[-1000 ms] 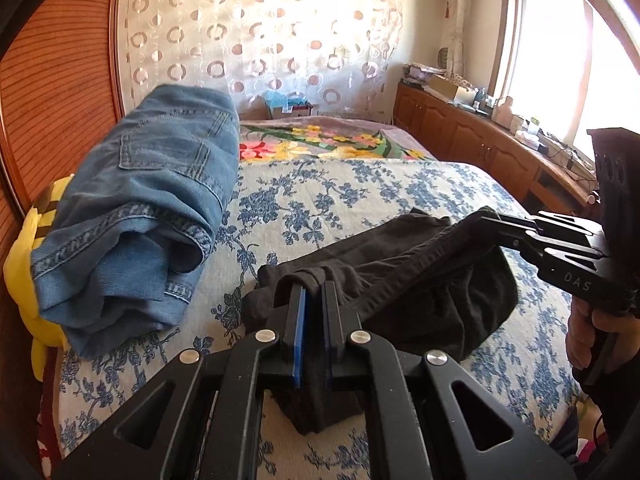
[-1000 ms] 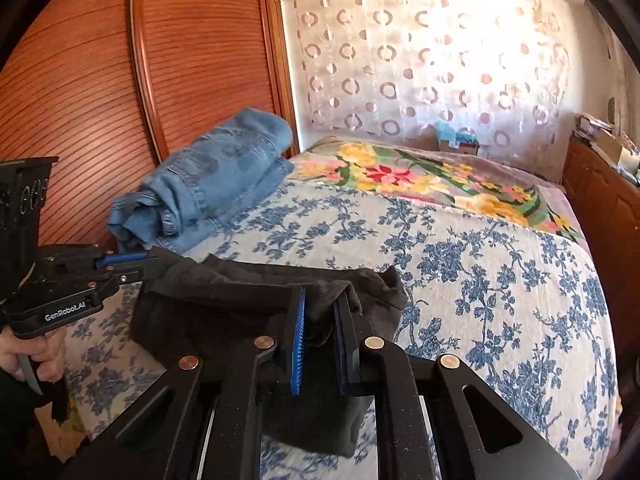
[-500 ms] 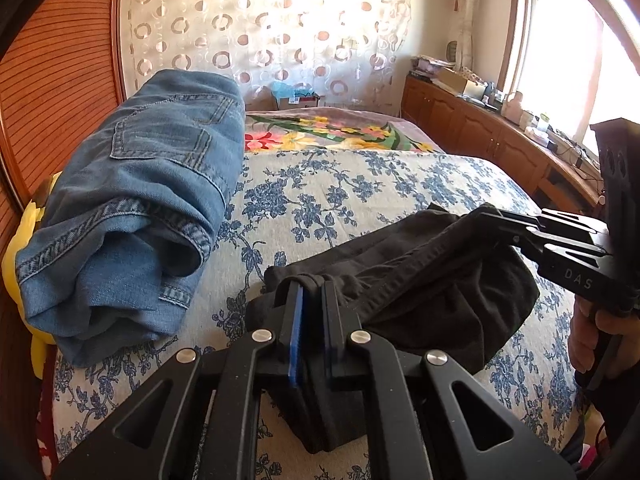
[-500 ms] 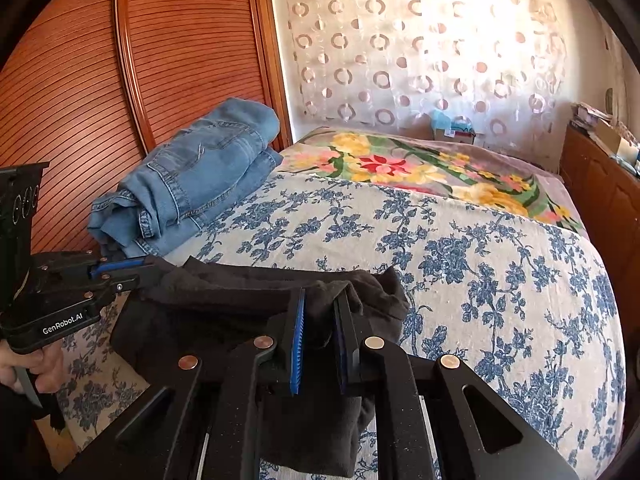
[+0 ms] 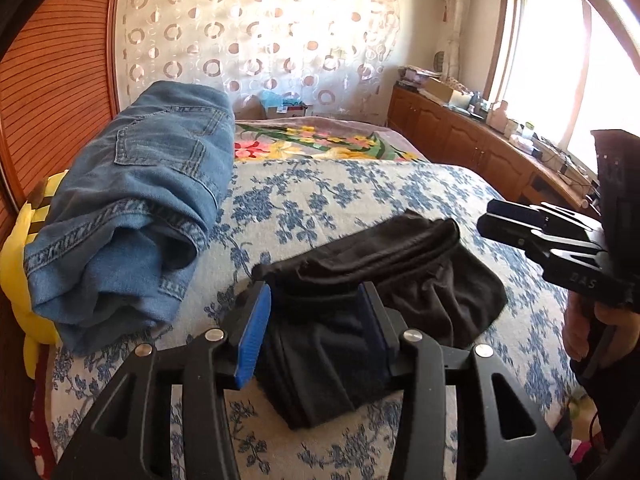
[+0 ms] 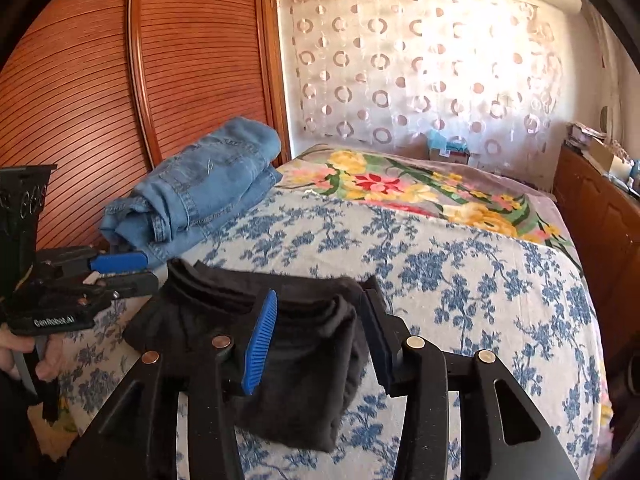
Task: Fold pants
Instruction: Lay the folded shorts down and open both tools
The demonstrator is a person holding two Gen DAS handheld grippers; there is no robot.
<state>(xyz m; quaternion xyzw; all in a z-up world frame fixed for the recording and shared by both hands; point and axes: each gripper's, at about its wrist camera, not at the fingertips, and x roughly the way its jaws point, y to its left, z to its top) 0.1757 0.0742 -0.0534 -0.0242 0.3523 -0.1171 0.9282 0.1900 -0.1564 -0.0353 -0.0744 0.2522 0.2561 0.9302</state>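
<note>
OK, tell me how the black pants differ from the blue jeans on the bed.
The black pants are dark, thin and lie low near the bed's front edge; the blue jeans are faded denim, bulkier, piled higher by the wooden wardrobe. Both are folded and rest on the floral bedspread.

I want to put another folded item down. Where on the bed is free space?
Free: the blue-flowered cover between the black pants and the floral blanket. Crowded: the wardrobe side, with the jeans.
</note>
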